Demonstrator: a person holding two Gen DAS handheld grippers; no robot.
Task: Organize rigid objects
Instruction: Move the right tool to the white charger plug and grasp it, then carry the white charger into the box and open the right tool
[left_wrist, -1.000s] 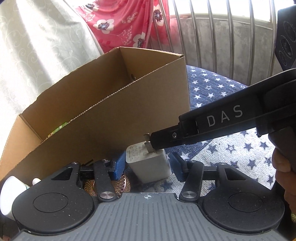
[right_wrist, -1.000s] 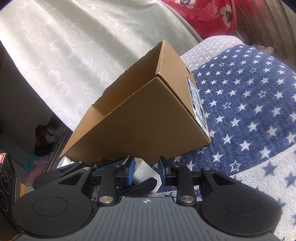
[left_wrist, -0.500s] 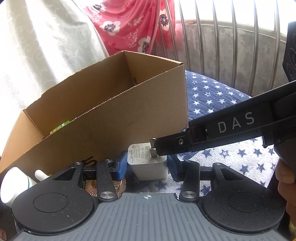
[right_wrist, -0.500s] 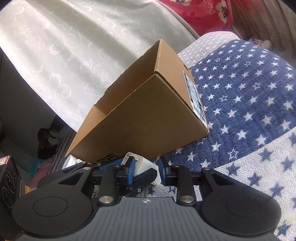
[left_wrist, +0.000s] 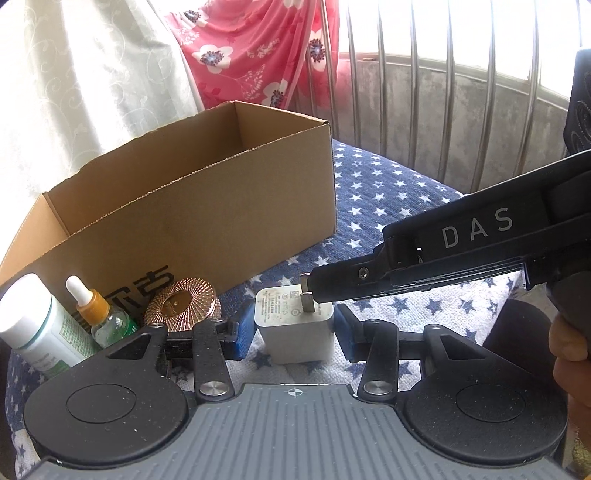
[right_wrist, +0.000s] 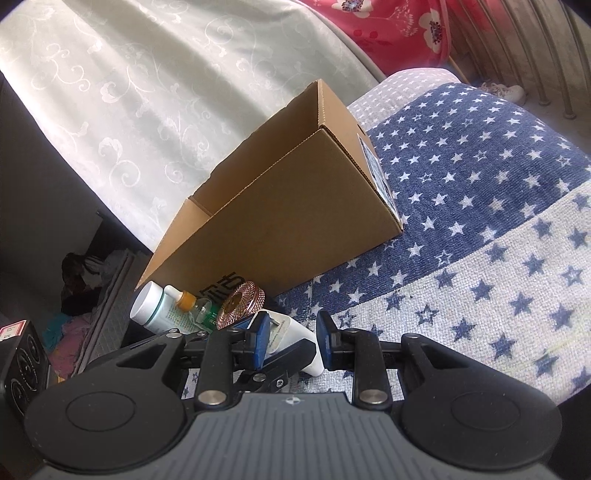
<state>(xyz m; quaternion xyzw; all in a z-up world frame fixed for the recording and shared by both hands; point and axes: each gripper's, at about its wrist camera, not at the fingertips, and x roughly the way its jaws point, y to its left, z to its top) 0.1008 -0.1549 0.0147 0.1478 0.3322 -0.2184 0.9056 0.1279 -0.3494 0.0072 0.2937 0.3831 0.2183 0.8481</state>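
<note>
Charger (left_wrist: 295, 325) raised | prongs toward box (left_wrist: 221, 221) | left fingers (left_wrist: 245, 332), right fingers (right_wrist: 260, 339) both clamp it

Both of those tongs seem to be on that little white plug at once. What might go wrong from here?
Some guesses:
1. The left tongs squeeze the white square charger by its smooth sides while the right tongs crowd its metal prongs; an uneven pull might twist it loose onto the star-patterned blue cloth.
2. The white-capped tube, amber dropper bottle and copper-coloured round lid stand close by; a swing could topple them.
3. The open brown cardboard box has tall walls to clear.
</note>
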